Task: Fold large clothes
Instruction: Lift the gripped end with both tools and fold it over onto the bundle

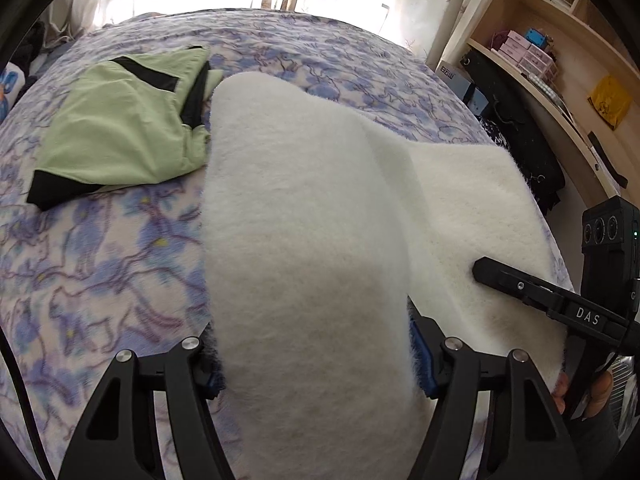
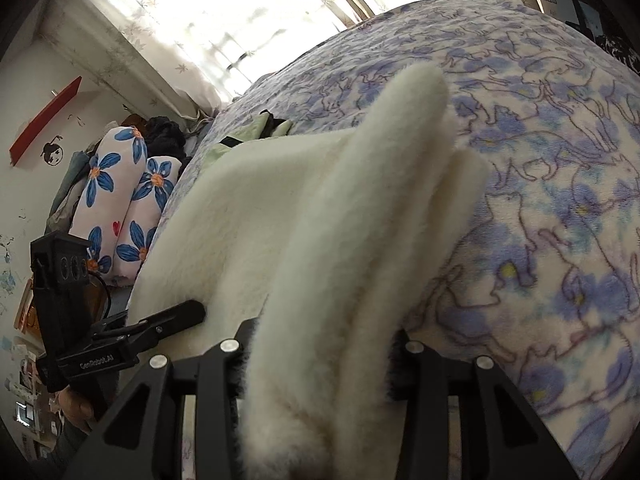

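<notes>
A large white fleece garment lies on the bed with a fold raised over my left gripper, whose jaws are shut on the near edge; the fingertips are hidden under the fabric. My right gripper is shut on another edge of the same white fleece, lifting a ridge of it. The right gripper also shows in the left wrist view resting on the fleece at the right. The left gripper shows in the right wrist view at the left.
A folded green and black garment lies at the back left of the bed with its blue floral cover. Wooden shelves stand to the right. Flowered pillows and a bright window are beyond the bed.
</notes>
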Demonstrator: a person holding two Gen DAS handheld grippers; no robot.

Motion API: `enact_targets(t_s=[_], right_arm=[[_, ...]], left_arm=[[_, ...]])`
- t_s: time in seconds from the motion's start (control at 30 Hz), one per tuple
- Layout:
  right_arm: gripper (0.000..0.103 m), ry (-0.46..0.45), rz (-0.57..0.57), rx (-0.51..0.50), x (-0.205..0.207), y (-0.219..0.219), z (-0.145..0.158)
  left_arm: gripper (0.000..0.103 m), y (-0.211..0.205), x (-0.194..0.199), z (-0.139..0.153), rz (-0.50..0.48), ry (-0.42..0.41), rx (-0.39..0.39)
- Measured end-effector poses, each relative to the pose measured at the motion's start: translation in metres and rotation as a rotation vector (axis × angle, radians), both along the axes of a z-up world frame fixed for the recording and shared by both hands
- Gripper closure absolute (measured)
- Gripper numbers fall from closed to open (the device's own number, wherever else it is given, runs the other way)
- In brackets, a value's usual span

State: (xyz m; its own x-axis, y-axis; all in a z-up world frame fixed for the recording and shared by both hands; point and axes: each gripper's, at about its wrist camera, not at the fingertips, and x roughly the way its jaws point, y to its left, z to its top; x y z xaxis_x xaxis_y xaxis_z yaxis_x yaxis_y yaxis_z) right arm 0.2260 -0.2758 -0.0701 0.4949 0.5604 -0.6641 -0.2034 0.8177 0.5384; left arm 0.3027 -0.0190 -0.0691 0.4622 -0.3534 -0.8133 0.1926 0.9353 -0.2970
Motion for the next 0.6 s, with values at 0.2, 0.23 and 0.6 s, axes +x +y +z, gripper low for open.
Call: enact_targets(t_s=[0.2, 0.23, 0.6], right_arm=[[0.063, -0.032, 0.048, 0.001, -0.013, 0.043, 0.024], [0.063, -0.037, 0.058, -0.001, -0.015, 0.051, 0.028], [0.063, -0.093, 0.162, 0.017, 0.008, 0.152, 0.069]], left_arm=[[0.035, 0.061, -0.032, 0.02, 0.05, -0.006, -0.025], [0.035, 0.069, -0.035, 0.022, 0.057, -0.009, -0.027], [0.035, 0.194, -0.046, 0.061, 0.155, -0.052, -0.04]])
